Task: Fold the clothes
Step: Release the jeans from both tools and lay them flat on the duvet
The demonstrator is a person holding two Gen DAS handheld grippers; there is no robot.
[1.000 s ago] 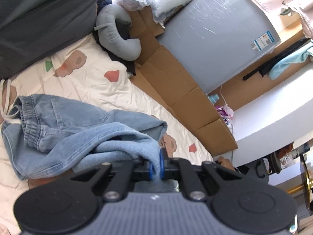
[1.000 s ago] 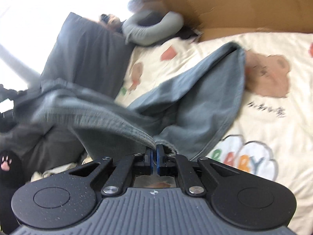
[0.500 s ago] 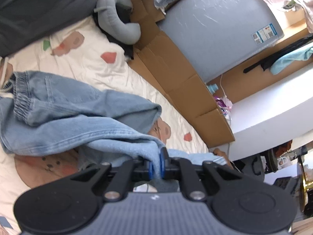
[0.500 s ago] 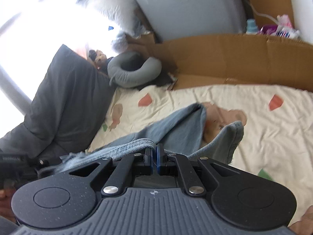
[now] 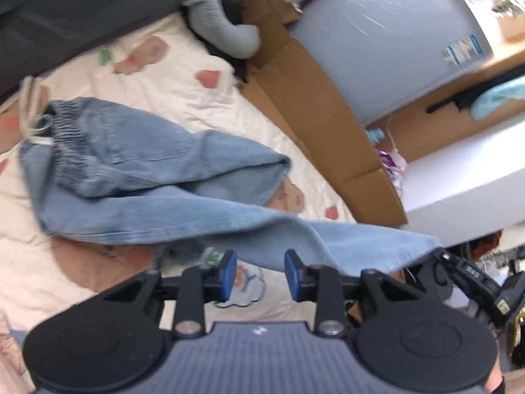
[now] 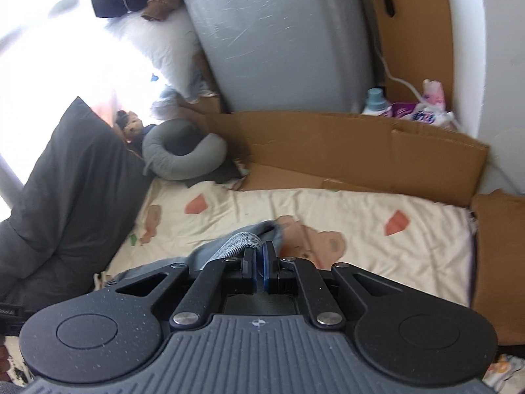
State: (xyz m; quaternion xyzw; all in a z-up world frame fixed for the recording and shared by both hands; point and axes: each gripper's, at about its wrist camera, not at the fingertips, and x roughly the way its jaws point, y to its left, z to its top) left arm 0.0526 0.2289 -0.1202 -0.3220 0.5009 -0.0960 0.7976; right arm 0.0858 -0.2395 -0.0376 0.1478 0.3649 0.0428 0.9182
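Left gripper (image 5: 258,274) opening, empty; right gripper (image 6: 258,264) clamps light-blue denim trousers (image 5: 137,177) hem.
Regrip the other leg, pull both flat on the bed.

I note the jeans (image 5: 157,177) as soft, faded denim, matt. The bed (image 5: 183,105) cover is smooth printed cotton. Cardboard (image 6: 344,151) is matt; the fridge (image 6: 279,39) wears glossy film.

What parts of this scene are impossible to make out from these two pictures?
- Left wrist view: the far end of the jeans leg runs behind the right gripper.
- Right wrist view: most of the jeans sits below the gripper body.
- Fridge sticker: print too small.
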